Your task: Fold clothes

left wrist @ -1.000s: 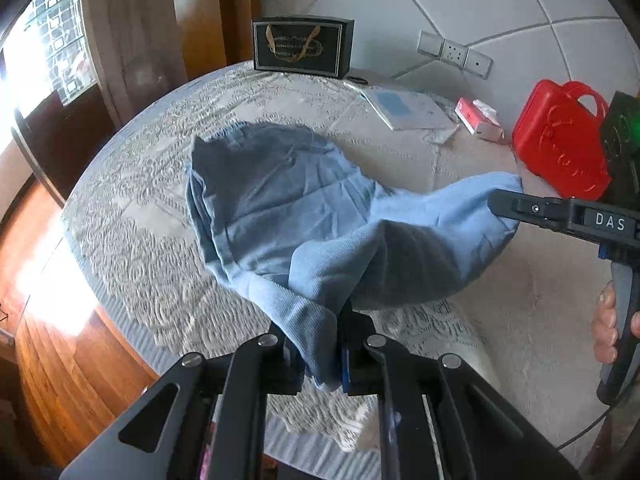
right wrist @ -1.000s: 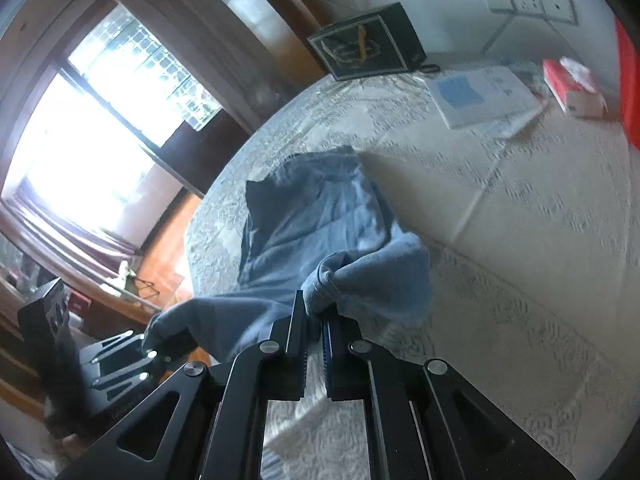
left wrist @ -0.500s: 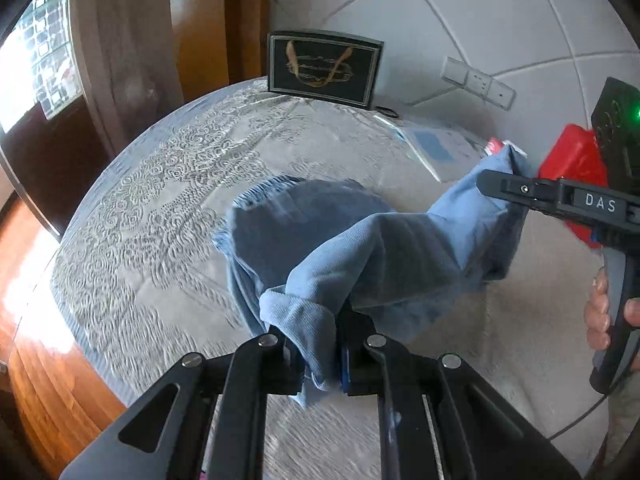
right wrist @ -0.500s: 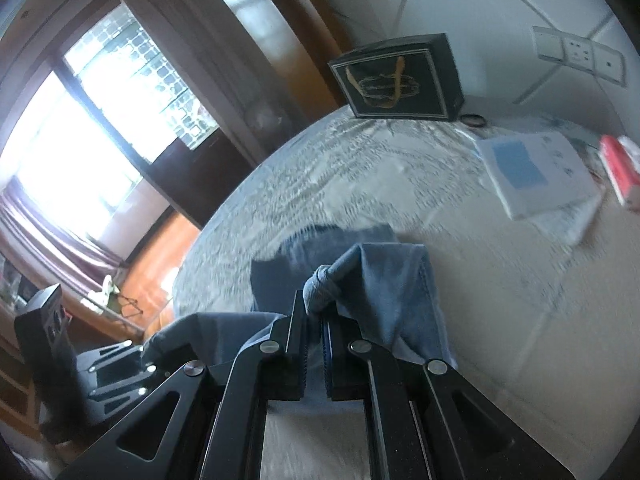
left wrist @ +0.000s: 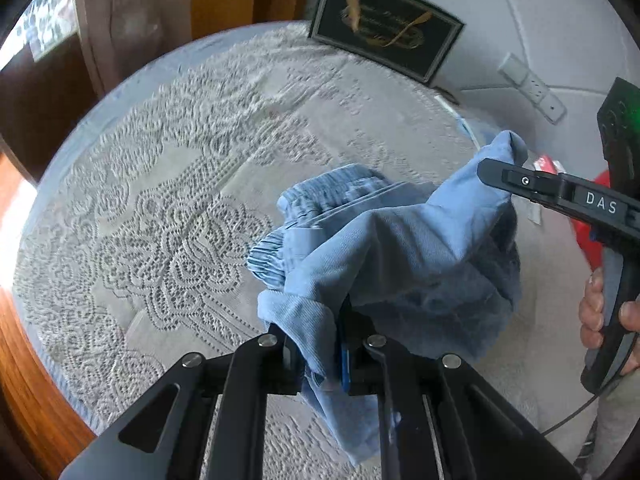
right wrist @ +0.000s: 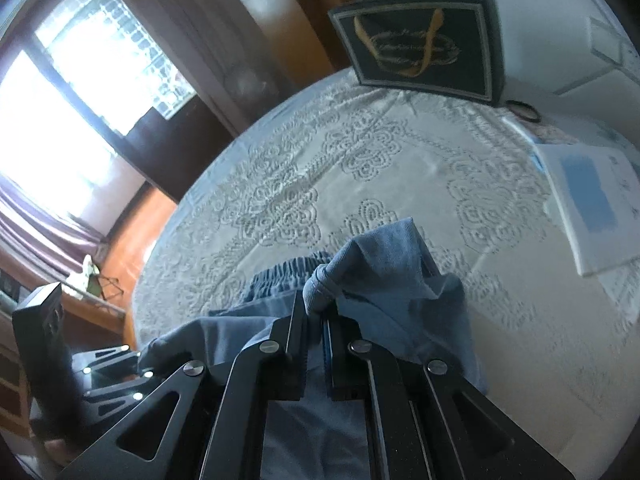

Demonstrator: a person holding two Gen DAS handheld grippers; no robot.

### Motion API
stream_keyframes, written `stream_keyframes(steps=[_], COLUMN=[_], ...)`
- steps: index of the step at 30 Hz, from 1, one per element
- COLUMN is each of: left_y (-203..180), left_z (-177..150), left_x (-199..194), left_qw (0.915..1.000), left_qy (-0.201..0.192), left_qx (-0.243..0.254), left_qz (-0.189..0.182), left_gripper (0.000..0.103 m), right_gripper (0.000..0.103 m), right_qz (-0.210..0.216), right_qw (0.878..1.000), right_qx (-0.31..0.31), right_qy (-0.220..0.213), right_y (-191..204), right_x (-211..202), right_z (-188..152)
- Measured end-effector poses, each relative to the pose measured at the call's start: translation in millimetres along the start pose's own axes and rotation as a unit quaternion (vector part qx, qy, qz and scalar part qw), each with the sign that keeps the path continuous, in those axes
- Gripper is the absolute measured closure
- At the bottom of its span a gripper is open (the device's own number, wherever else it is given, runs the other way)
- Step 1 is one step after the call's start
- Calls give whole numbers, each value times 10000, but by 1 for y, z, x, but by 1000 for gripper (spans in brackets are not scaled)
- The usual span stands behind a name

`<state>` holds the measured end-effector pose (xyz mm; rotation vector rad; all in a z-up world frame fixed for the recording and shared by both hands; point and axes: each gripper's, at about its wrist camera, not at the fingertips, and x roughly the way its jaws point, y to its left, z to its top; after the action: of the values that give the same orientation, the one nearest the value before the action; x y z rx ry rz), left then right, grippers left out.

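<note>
Both tongs are carrying the blue garment [left wrist: 400,248] over the bed [left wrist: 180,200]: left tongs [left wrist: 316,354] clamped on it, right tongs [right wrist: 316,316] opening on a hem; next, laying it flat.

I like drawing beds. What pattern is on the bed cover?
The bed cover is pale cream with a lacy flower-and-swirl pattern; it shows best in the left wrist view.

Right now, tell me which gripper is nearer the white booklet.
Right. The right gripper, jaws opening around the blue garment, has the white booklet just ahead to its right; the left gripper holds the garment's other end, farther off.
</note>
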<state>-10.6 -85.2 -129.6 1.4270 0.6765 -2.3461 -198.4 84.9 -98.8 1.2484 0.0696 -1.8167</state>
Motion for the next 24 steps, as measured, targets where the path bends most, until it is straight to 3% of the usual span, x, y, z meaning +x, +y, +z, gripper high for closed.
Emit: stream_keyframes(steps=[5, 7, 9, 11, 16, 24], left_y=[1, -1, -1, -3, -10, -23], left_z=[3, 2, 1, 1, -2, -35], left_x=[7, 7, 2, -5, -15, -7], left_qw=[9998, 9998, 9994, 9994, 9988, 9970], left_qy=[139, 135, 44, -59, -155, -9], left_qx=[-112, -162, -315, -352, -300, -424], left_qz=[-26, -50, -120, 11, 341, 644], left_gripper=[82, 67, 23, 11, 11, 11], right_gripper=[77, 73, 68, 65, 61, 61], right_qz=[-20, -30, 58, 256, 362, -121], right_qw=[9999, 9999, 9999, 9995, 9990, 9994], right_qx=[81, 86, 125, 175, 150, 301], right_qy=[106, 115, 60, -48, -218, -83], right_y=[-9, -13, -17, -19, -20, -49], right_x=[21, 23, 21, 15, -1, -33], right_z=[13, 14, 15, 15, 14, -27])
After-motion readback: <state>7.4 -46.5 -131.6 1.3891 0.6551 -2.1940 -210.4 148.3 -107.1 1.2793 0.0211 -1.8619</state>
